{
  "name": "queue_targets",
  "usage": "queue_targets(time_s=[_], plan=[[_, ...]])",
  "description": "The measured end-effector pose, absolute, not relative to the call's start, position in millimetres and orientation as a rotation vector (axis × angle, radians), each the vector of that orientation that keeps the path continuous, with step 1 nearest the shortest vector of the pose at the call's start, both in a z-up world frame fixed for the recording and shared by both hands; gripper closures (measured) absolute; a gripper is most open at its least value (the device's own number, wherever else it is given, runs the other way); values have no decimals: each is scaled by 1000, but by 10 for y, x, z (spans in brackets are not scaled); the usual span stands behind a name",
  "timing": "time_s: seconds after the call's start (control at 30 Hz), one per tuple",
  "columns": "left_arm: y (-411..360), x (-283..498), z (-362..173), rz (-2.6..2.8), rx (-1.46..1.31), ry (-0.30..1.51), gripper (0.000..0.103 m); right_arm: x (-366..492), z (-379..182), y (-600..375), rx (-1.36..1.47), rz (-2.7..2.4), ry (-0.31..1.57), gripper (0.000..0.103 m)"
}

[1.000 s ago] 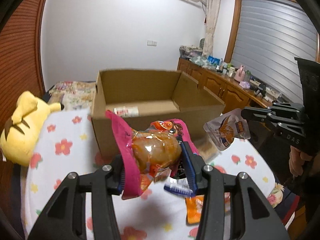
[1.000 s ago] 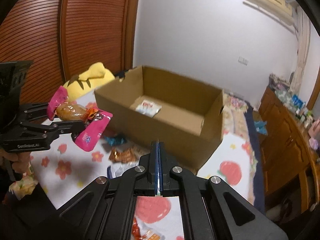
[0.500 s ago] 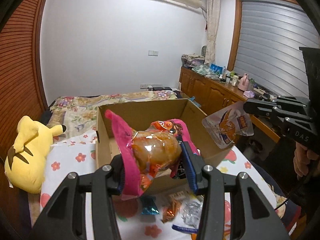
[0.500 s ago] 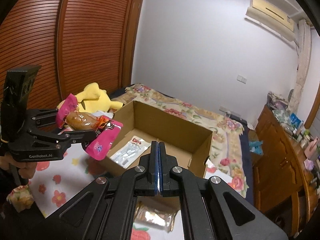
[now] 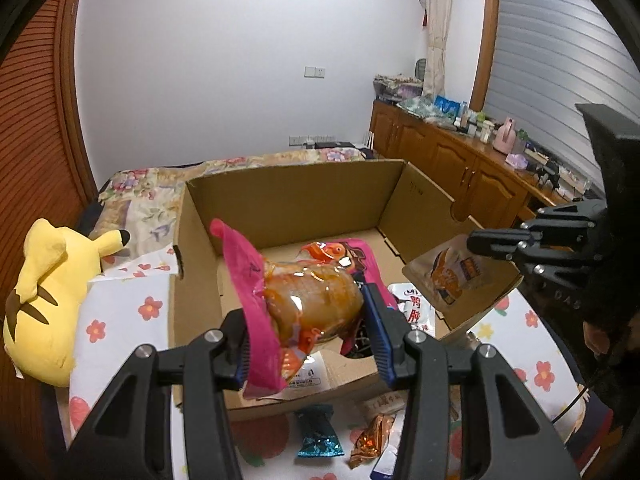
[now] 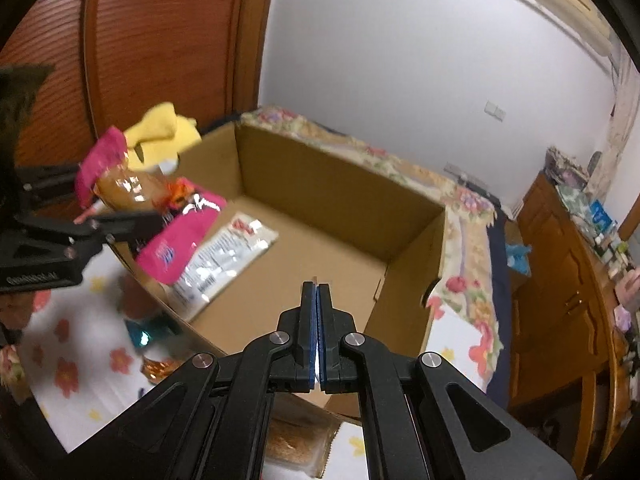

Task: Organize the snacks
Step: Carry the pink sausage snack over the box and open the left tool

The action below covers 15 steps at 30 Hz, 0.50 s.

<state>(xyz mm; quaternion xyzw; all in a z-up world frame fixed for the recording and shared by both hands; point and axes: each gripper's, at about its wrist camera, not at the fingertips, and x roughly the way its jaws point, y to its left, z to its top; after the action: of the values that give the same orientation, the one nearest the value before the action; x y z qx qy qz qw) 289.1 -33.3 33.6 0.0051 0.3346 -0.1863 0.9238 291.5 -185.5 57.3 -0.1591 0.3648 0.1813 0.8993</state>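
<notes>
A bed with a white flower-print sheet (image 5: 124, 300) carries a big open cardboard box (image 5: 296, 196), its flaps up and its floor mostly bare brown card. On that floor, toward the left wall, lies a flat silver-and-white snack packet (image 6: 224, 264) with red print. Beside the box on the left slumps a yellow Pikachu plush (image 5: 48, 296), its black-tipped ear pointing at the box corner.

The left gripper (image 5: 316, 320) hangs over the near left part of the box, its blue-padded jaws clamped on a pink-edged pouch (image 5: 308, 300) with a glossy brown chunk of meat showing through the clear middle. The pouch is held off the box floor, tilted, one pink end sticking up and left.

The right gripper (image 6: 317, 328) comes in over the near right wall of the box. From its own camera the jaws look pressed almost together, a thin pale sliver between the pads; from the left camera a small pale sachet (image 5: 452, 276) with an orange picture hangs from its tips, above the box's right rim.

In front of the box, on the sheet, lie a small teal foil candy (image 5: 318, 432) and an orange-brown wrapped snack (image 5: 370, 440) next to it.
</notes>
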Motion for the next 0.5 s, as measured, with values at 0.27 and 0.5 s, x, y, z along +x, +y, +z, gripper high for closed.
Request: queue_targets(time_s=[0.27, 0.5], plan=[[-453, 2998, 279, -375, 31, 708, 57, 3015, 390, -1965, -309, 378, 791, 103], [-555, 3111, 249, -363, 61, 734, 56, 2995, 429, -2068, -248, 393, 788, 102]])
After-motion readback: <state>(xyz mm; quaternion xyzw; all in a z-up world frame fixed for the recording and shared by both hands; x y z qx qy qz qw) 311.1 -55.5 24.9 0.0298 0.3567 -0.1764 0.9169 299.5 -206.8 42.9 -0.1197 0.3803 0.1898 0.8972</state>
